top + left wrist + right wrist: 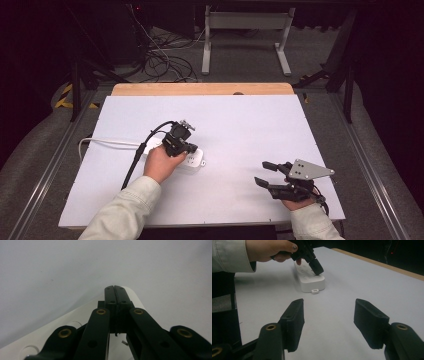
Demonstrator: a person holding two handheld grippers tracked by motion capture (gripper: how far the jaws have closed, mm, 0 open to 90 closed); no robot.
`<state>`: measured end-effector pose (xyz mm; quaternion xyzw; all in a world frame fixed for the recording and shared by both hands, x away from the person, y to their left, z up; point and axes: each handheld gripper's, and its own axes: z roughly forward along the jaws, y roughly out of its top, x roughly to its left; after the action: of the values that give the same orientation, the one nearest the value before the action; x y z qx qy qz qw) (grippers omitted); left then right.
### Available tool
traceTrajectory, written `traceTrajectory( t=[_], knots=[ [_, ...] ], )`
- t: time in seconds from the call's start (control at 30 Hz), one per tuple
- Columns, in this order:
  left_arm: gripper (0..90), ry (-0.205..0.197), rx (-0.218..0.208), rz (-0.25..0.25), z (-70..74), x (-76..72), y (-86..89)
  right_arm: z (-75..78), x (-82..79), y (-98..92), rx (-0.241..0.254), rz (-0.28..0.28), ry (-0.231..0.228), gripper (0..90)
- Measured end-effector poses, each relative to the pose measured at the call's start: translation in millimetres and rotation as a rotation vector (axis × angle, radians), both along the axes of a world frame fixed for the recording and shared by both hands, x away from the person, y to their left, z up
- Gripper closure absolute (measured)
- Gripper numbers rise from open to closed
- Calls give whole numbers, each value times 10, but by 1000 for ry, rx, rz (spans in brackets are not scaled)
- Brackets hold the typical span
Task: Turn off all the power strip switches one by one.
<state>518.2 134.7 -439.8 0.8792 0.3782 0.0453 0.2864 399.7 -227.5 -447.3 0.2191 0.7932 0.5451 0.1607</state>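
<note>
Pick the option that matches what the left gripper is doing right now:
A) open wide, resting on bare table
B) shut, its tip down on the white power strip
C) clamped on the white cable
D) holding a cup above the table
B: the left gripper has its jaws pressed together, and the right gripper view shows its tip down on the white power strip.

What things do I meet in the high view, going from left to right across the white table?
White cable → left gripper with shut jaws over the white power strip → right gripper, jaws apart and holding nothing.
</note>
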Motion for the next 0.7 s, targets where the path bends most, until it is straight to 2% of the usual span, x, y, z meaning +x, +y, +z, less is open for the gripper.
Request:
traceTrajectory(
  t=[0.1, 0.23, 0.37, 0.47, 0.7],
  knots=[
    [900, -19, 42, 12, 3, -8, -2, 0, -1, 0, 0, 0, 0, 420],
    [900, -19, 40, 10, -3, -16, 10, -2, 0, 2, -2, 1, -1, 420],
    [900, -43, 53, 1, -8, -34, -19, -2, -1, 4, -4, 1, -1, 420],
    [900, -35, 49, 8, -10, -42, -25, -2, -1, 4, -4, 1, 0, 420],
    [900, -69, 55, 1, -21, -66, -42, -4, 0, 9, -7, 3, 3, 420]
  ],
)
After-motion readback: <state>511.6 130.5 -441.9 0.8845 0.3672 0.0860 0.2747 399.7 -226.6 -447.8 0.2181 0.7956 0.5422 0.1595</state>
